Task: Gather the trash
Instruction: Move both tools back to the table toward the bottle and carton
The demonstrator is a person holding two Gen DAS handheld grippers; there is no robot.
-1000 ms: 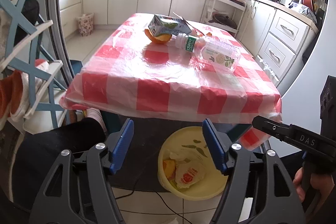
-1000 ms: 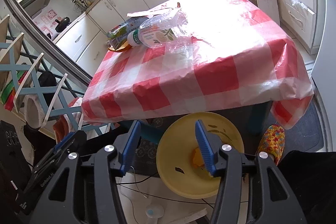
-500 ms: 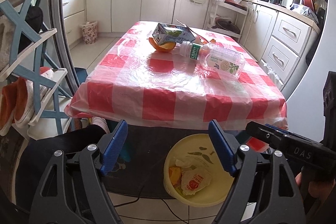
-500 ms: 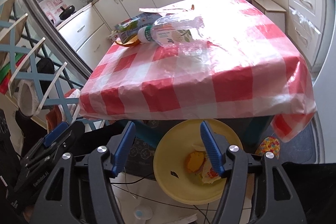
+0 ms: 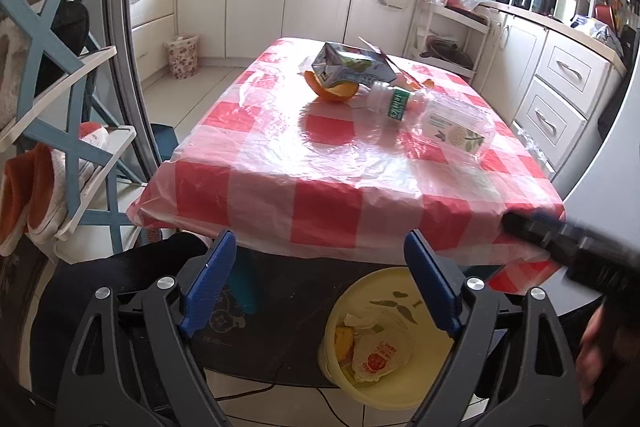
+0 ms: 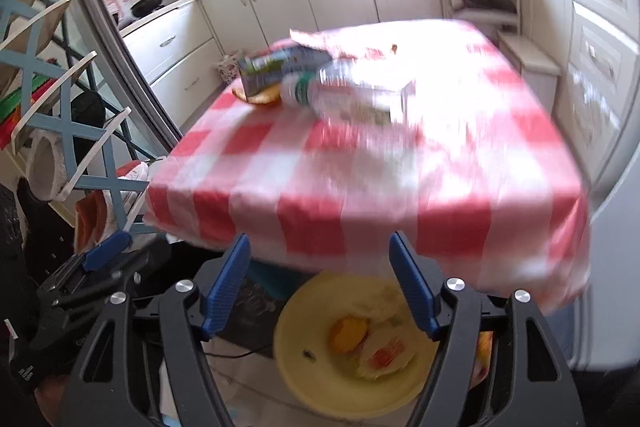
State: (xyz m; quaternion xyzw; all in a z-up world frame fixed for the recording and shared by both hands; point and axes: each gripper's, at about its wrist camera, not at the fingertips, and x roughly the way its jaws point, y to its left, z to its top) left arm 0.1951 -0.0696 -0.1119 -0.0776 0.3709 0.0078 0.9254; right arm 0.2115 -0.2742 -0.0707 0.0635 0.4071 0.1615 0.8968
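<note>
A yellow trash bucket (image 5: 400, 281) (image 6: 296, 323) stands on the floor under the table's near edge, holding a crumpled wrapper (image 5: 378, 355) and an orange scrap (image 6: 348, 333). On the red-checked tablecloth (image 5: 320, 183) lie a clear plastic bottle (image 5: 444, 123) (image 6: 348, 99), a juice carton (image 5: 352, 67) (image 6: 276, 67) and an orange peel (image 5: 332, 89). My left gripper (image 5: 320, 283) hovers above the bucket, jaws opening, nothing between them. My right gripper (image 6: 320, 285) also hangs over the bucket, jaws opening and empty. The right gripper's dark body (image 5: 580, 247) shows at the right in the left wrist view.
A blue rack (image 5: 48, 107) with cloths stands at the left. White kitchen cabinets (image 5: 260, 11) line the back and right walls, with a small floral bin (image 5: 183, 55) on the floor. A cable runs across the floor near the bucket. A person's dark trouser leg (image 5: 120, 279) is at lower left.
Both grippers' jaws have spread wider. The right gripper has risen and rolled, so its view is now blurred and the table sits more level. The left gripper has barely moved.
</note>
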